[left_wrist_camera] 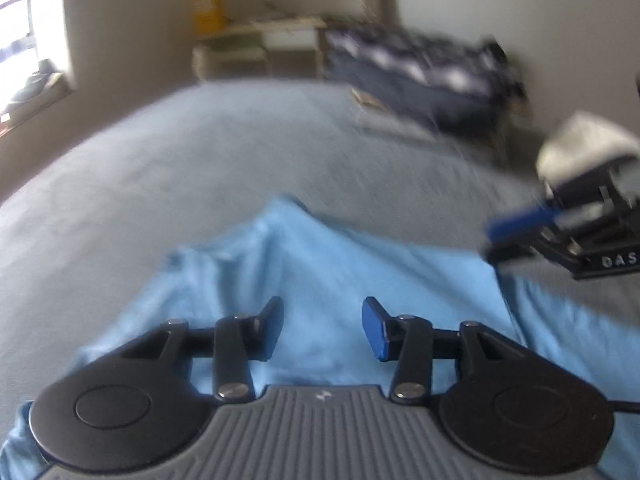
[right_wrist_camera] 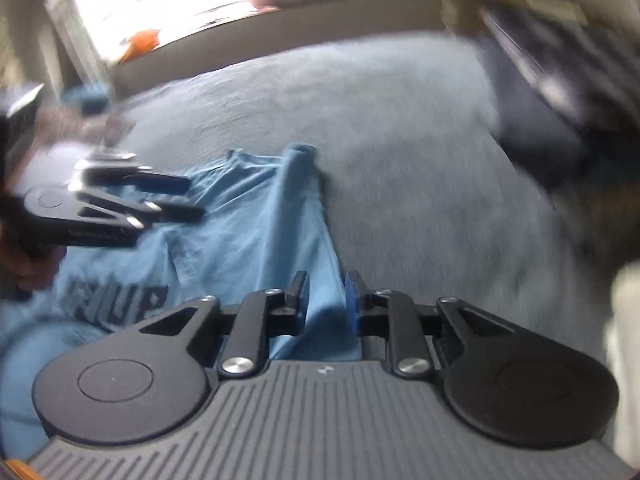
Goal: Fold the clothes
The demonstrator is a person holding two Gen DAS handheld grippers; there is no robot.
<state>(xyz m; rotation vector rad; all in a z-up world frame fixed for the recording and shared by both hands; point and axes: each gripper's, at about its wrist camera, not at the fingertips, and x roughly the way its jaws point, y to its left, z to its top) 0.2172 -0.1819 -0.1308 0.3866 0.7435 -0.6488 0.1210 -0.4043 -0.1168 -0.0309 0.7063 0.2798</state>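
so the bed (left_wrist_camera: 200,152) fills most of the view, grey cover, with the light blue t-shirt (left_wrist_camera: 328,264) lying rumpled on its near part; left gripper (left_wrist_camera: 322,330) hangs over it, fingers partly open, nothing between them; right gripper (right_wrist_camera: 325,298) fingers only slightly apart, cloth in the gap but apparently not pinched; risk imo: that bunched ridge gets folded in crooked

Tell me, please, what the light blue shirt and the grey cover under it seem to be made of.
The light blue shirt looks like thin, soft knit cloth, probably cotton jersey: matte, it drapes in loose ridges and bears a dark flat print. The grey cover looks like a thicker woven or brushed textile, also matte, with a fine grainy surface and shallow creases. Blur leaves the exact fibres open.
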